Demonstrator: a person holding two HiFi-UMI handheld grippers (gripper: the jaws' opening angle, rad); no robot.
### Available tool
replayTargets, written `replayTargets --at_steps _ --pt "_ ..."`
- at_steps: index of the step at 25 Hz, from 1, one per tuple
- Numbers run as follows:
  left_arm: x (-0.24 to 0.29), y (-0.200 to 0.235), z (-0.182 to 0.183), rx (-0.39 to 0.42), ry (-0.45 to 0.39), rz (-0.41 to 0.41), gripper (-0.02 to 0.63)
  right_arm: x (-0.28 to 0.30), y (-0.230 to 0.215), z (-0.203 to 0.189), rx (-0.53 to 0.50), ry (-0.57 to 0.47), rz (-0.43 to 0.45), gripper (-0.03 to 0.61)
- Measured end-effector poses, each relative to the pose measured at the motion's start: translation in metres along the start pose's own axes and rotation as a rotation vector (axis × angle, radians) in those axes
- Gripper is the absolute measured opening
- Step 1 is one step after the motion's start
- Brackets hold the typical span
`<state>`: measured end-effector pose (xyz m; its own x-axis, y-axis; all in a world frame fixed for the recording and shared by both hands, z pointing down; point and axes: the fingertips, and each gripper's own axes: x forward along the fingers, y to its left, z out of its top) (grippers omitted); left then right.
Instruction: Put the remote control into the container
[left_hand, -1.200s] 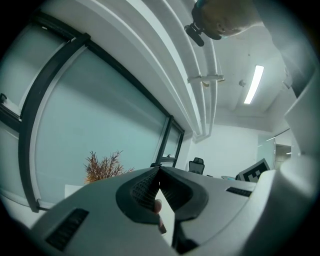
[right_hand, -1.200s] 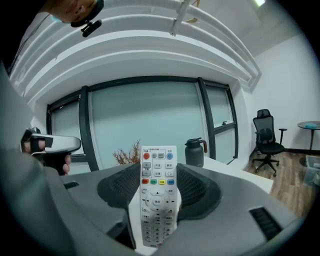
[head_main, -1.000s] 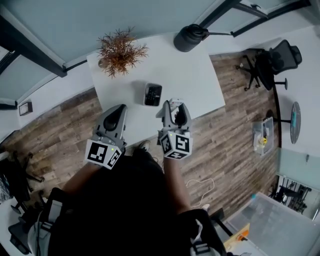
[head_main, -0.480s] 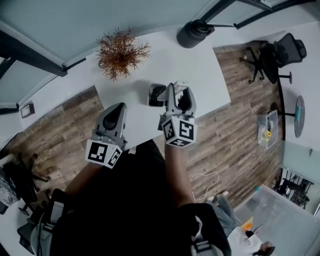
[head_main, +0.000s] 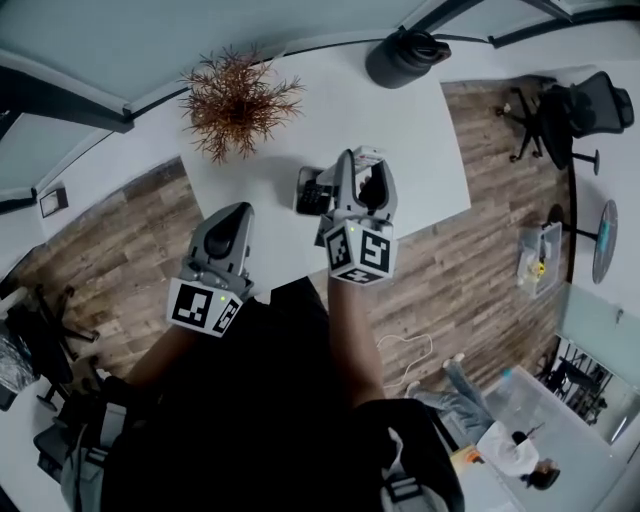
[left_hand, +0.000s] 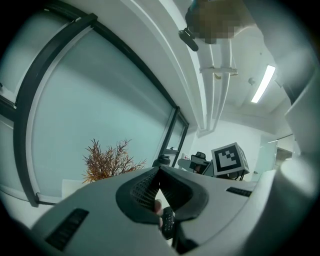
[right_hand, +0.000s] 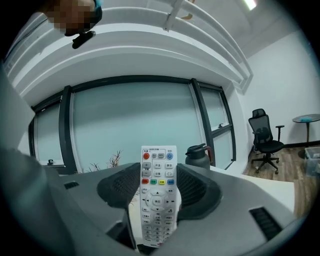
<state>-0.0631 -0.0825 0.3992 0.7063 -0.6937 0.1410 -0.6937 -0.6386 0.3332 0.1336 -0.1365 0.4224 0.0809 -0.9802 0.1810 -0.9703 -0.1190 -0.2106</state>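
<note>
L gripper (head_main: 230, 215) hangs over the near edge of the white rectangular surface (head_main: 425, 140). Its jaws are pressed together w/ nothing pinched: its own view shows the tips meeting, and only a dark sliver shows past the gap. Not needed for this step imo, so I'd leave it parked.

Next over, the small dark open-topped container (head_main: 310, 190) sits mid-surface, in front of the dried orange-brown plant (head_main: 235, 95). Something black w/ buttons seems to lie inside, but I can't tell what.

R gripper (head_main: 360, 165) overlaps the container's right edge in the head view. Its jaws pinch the slim white remote control (right_hand: 157, 195) across its middle, key side to the cam, top end up. So the remote is in the air, not in yet.

To do it well, I reckon:
- Centre R over the opening and lead w/ the remote's lower end.
- Lower until it bears on the container, then spread the jaws.
- Go slow, since the container looks small vs. the remote and could tip or slide.

Far right, a black jug w/ handle (head_main: 405, 58) stands at the far corner, well apart.

Writing: the remote keys carry tiny print, too small to read, and I see no brand. Each marker cube (head_main: 360, 258) shows b/w squares only.
</note>
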Motion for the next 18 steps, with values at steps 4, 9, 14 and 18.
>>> replayTargets --at_steps 4,9,14,18 --pt "0.01 0.003 -0.007 -0.012 0.022 0.014 0.008 0.013 -0.009 -0.009 0.011 0.017 -0.002 0.227" --pt "0.018 0.01 -0.015 -0.03 0.047 0.03 0.008 0.027 -0.016 -0.022 0.019 0.041 -0.008 0.227" --pt "0.022 0.017 -0.021 -0.044 0.069 0.038 0.008 0.032 -0.015 -0.043 0.023 0.089 -0.017 0.227" --pt "0.025 0.025 -0.027 -0.054 0.082 0.044 0.008 0.033 -0.017 -0.069 0.015 0.139 -0.028 0.227"
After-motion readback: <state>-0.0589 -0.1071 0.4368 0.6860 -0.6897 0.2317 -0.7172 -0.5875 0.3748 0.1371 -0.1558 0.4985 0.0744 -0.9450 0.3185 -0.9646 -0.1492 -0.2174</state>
